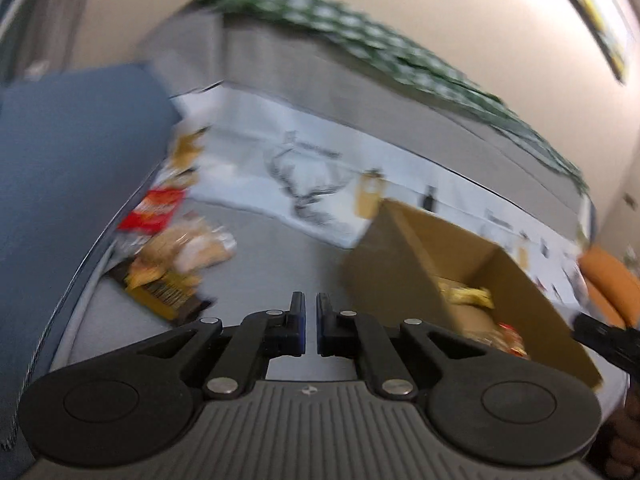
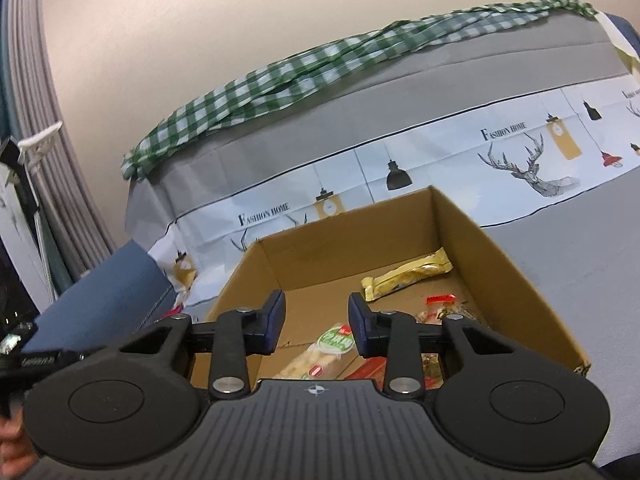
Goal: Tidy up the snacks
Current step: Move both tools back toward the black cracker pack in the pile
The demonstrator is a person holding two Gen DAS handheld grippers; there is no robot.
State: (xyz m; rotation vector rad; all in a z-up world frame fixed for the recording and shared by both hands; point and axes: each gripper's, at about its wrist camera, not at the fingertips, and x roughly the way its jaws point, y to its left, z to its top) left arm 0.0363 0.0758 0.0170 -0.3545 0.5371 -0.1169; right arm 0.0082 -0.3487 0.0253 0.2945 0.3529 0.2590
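We hold the left gripper [image 1: 311,306] clenched and empty; the loose snack pile [image 1: 168,256] lies at ten o'clock. The right gripper [image 2: 317,312], released, hovers over the cardboard box [image 2: 516,280]. Next: reopen, grasp one.

box [image 2: 500,264]: matt brown corrugated cardboard | snack wrappers [image 2: 404,278]: glossy plastic film | gripper bodies [image 2: 316,432]: matt black ribbed plastic, bright metal pivot pins | cloth [image 2: 304,68], upper centre: green-white checked woven fabric | sofa cover [image 2: 500,76]: smooth grey fabric with printed white band | cushion [image 1: 80,168], left: matt blue fabric
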